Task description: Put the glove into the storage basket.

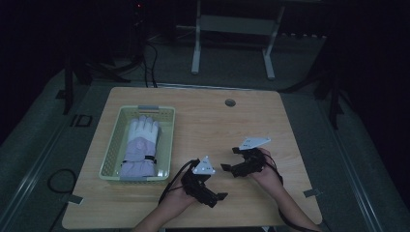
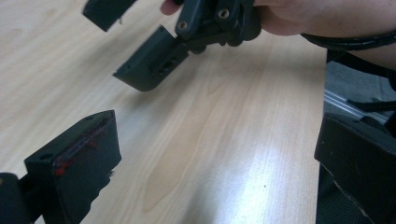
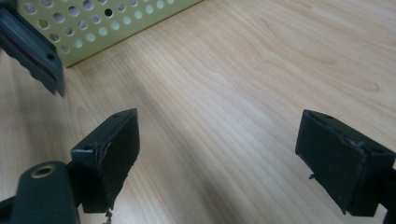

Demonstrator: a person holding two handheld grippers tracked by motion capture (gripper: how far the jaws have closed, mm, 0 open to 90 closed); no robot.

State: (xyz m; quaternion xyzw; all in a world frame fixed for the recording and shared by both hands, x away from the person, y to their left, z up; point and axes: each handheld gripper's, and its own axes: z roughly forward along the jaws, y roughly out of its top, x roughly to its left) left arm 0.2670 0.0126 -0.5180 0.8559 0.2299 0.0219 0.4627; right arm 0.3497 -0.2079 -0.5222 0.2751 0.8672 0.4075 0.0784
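The glove (image 1: pixel 140 147) lies lengthwise in the perforated basket (image 1: pixel 109 150), fingers away from the person, left of both empty, wide-apart grippers, nearer the left gripper (image 1: pixel 217 199) than the right gripper (image 1: pixel 229 158).

Dim lab: rig stands (image 1: pixel 232 38), cables (image 1: pixel 147 58)

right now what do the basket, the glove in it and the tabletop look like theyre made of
Basket: pale yellow-green, probably moulded plastic, judging by its evenly perforated walls. Glove: soft padded fabric, white fingers and lilac cuff, with a dark strap; exact textile unclear. Tabletop: light wood or wood-look laminate, with visible grain and a slight sheen.
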